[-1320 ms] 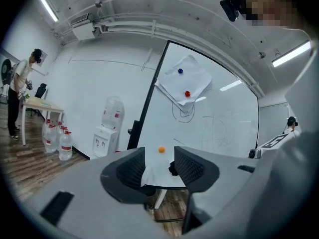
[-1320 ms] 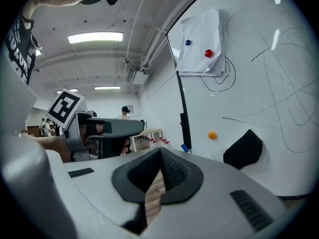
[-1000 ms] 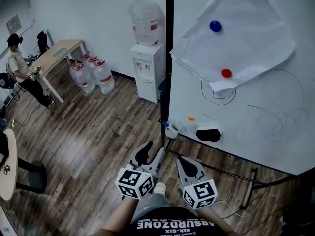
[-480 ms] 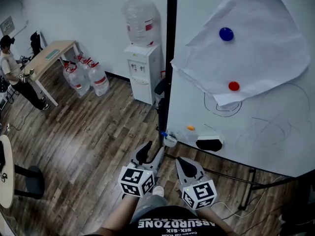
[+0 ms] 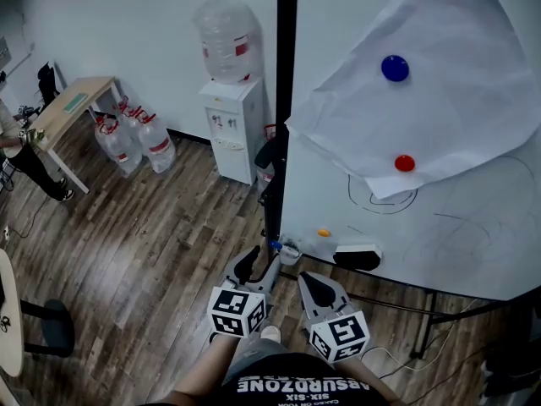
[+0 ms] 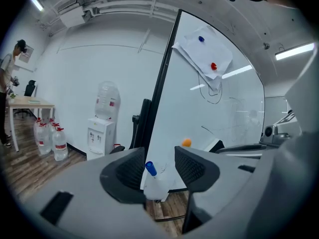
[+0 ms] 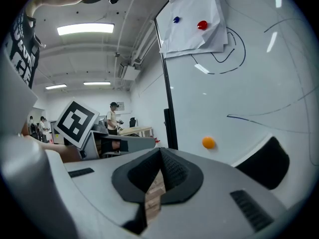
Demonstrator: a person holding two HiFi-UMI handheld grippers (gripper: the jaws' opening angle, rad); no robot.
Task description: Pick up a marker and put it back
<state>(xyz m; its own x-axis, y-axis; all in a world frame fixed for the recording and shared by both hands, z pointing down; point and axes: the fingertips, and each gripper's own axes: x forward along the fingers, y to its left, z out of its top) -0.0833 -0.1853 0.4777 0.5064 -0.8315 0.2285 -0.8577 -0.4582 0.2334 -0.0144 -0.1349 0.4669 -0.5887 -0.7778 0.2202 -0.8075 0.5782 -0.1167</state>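
The shirt at the bottom of the head view says "ABSURDZONE" in white letters, upside down. The smaller line under it is hard to read. The red label on the water cooler (image 5: 228, 100) is too small to read.

The marker (image 6: 150, 169) stands in a little white cup (image 6: 157, 189) at the bottom left corner of the whiteboard (image 5: 338, 167), just beside the black post (image 5: 277, 100). It stands up tall with its blue cap on top and leans a bit to the left in the left gripper view.

The left gripper (image 6: 162, 166) has its fingers (image 6: 130, 169) wide apart. The marker shows through the gap but the fingers do not press on it. The right gripper (image 7: 160, 158) has its fingers (image 7: 172, 171) closed together on nothing.

On the board to the right of the cup are an orange magnet (image 5: 324, 233) and a black eraser (image 5: 357, 258). Higher up, a big sheet of paper (image 5: 456, 100) hangs under a blue magnet (image 5: 395, 68) and a red magnet (image 5: 405, 163), with pen scribbles below it.

Far to the left, full water bottles (image 5: 135, 138) stand on the wood floor (image 5: 152, 235) next to a desk (image 5: 72, 106), and a person (image 5: 21, 146) is at that desk.
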